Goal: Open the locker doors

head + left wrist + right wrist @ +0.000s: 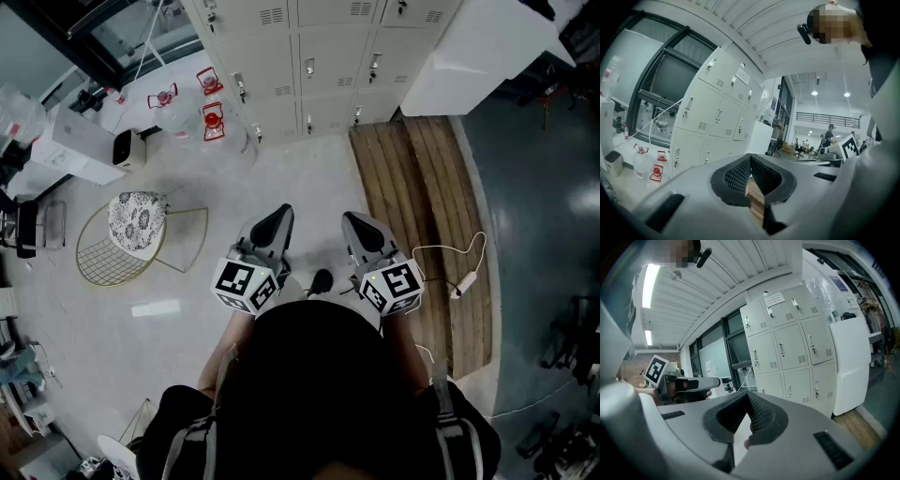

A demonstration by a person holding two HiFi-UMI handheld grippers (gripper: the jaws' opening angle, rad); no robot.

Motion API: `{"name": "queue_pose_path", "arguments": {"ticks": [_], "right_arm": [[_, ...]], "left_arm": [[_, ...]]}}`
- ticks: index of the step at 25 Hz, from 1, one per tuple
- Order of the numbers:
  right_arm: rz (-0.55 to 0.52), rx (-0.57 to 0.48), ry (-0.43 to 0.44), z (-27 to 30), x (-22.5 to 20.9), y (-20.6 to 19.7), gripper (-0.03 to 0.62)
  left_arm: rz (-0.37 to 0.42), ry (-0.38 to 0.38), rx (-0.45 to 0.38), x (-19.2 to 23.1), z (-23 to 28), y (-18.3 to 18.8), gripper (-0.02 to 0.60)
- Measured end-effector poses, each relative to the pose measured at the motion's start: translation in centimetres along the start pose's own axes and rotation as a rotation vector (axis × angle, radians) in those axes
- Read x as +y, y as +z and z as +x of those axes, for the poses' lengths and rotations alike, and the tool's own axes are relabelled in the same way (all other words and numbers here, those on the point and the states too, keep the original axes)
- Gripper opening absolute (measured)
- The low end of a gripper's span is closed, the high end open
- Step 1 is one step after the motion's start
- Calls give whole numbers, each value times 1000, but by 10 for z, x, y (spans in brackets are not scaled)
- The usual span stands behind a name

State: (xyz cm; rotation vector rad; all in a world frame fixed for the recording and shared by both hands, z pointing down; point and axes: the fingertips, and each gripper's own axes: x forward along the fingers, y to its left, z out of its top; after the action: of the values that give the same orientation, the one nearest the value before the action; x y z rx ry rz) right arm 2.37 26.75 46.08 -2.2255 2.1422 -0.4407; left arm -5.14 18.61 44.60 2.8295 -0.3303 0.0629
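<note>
The left gripper [282,215] and right gripper [351,220] are well back from the lockers [309,66]. Both have fingers pressed together.

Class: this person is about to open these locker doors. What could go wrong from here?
1. Bottles with red pumps stand on the floor close to the lockers; a step or a low door might knock them over.
2. A white extension cable lies loose across the wooden platform, a likely trip hazard.
3. Both the left gripper and right gripper are shut; they could glance off the small handles.
</note>
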Motion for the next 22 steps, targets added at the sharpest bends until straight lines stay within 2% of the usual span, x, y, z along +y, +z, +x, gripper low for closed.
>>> {"name": "queue_pose_path", "arguments": {"ticks": [13,19,22], "right_arm": [[15,8,-2,-31,9,-10,3],[95,-32,40,-23,11,-11,5],[91,-26,49,-13,12,-11,5]], "left_arm": [[0,-4,26,-31,-17,-10,17],[-12,28,41,-21,-27,-17,17],[-19,37,45,-10,-28,-18,17]]}}
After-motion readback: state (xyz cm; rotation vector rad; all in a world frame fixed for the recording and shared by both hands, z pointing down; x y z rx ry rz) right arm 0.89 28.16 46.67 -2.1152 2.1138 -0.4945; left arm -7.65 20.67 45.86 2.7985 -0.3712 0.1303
